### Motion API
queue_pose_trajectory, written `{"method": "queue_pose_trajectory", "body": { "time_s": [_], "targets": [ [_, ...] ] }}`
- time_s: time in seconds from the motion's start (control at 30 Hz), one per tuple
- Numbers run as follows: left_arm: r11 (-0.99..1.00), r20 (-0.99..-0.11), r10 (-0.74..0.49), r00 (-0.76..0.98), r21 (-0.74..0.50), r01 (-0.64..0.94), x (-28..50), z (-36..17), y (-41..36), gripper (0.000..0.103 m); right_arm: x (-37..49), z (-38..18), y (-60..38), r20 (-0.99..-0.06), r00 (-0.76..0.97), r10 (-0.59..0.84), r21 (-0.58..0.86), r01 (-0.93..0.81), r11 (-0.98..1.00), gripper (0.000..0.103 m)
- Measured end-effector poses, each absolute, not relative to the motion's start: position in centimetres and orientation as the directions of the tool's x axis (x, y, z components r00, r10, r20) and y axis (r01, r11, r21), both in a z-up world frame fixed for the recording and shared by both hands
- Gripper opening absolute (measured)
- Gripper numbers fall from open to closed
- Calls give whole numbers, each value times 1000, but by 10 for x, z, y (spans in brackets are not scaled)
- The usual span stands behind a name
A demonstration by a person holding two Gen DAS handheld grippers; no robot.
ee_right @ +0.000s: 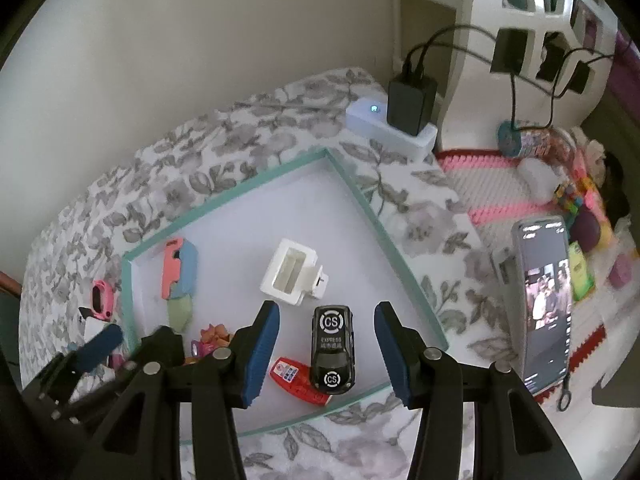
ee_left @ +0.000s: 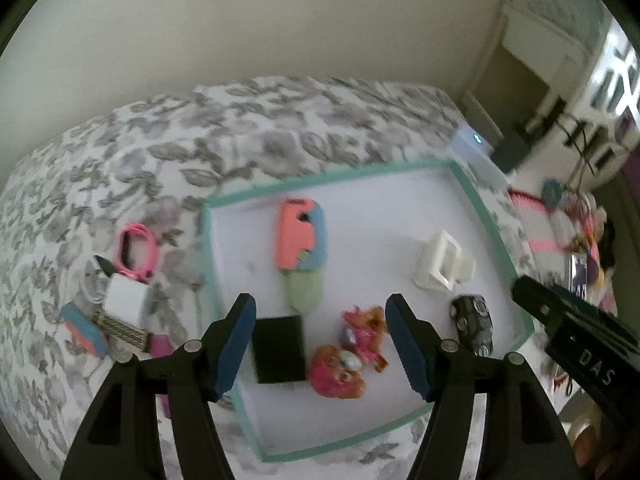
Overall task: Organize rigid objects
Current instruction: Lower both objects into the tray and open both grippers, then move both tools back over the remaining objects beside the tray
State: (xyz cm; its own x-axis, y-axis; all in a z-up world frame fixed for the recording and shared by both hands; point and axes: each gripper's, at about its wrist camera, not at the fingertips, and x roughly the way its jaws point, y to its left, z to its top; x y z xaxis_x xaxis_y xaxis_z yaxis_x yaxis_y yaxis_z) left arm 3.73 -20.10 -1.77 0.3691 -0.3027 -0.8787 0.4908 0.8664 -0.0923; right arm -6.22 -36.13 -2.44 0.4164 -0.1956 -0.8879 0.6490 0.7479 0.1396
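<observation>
A home bedroom is indicated by a floral-patterned bedspread (ee_right: 248, 136), a pink knitted blanket (ee_right: 492, 184) strewn with toys, and chargers plugged in beside white furniture.

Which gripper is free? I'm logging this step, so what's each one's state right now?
Left gripper: open, holding nothing, above the black box.
Right gripper: open, holding nothing; the black toy car lies below, untouched.

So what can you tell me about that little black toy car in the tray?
The black toy car looks like glossy hard plastic, with white "CS" roundels on roof and bonnet and "EXPRESS" lettering between. It stands on its wheels on the white floor of the teal-rimmed tray, near the front edge, beside a red card. It sits below the open right tongs, untouched.
</observation>
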Motion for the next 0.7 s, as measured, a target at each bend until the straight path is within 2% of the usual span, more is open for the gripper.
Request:
{"method": "queue_pose_trajectory", "body": {
  "time_s": [0.1, 0.53, 0.57, 0.6, 0.7],
  "targets": [
    [886, -870, -297, 393, -98, 454, 44, -11, -189, 69, -64, -18, -359, -881, 425, -208, 135, 646, 751, 54],
    [959, -865, -206, 458, -85, 269, 78, -7, -124, 70, -52, -22, -343, -882, 416, -222, 93, 615, 783, 78],
    [962, -865, -203, 458, -89, 257, 79, -7, -120, 75, -50, -23, -341, -882, 415, -224, 90, 613, 785, 79],
    [966, -867, -194, 460, -87, 243, 81, -7, -116, 87, -49, -24, -339, -882, 415, -224, 86, 610, 788, 81],
    [976, -863, -176, 473, -91, 197, 88, -6, -98, 91, -44, -27, -333, -884, 408, -226, 71, 596, 799, 87]
  ]
}}
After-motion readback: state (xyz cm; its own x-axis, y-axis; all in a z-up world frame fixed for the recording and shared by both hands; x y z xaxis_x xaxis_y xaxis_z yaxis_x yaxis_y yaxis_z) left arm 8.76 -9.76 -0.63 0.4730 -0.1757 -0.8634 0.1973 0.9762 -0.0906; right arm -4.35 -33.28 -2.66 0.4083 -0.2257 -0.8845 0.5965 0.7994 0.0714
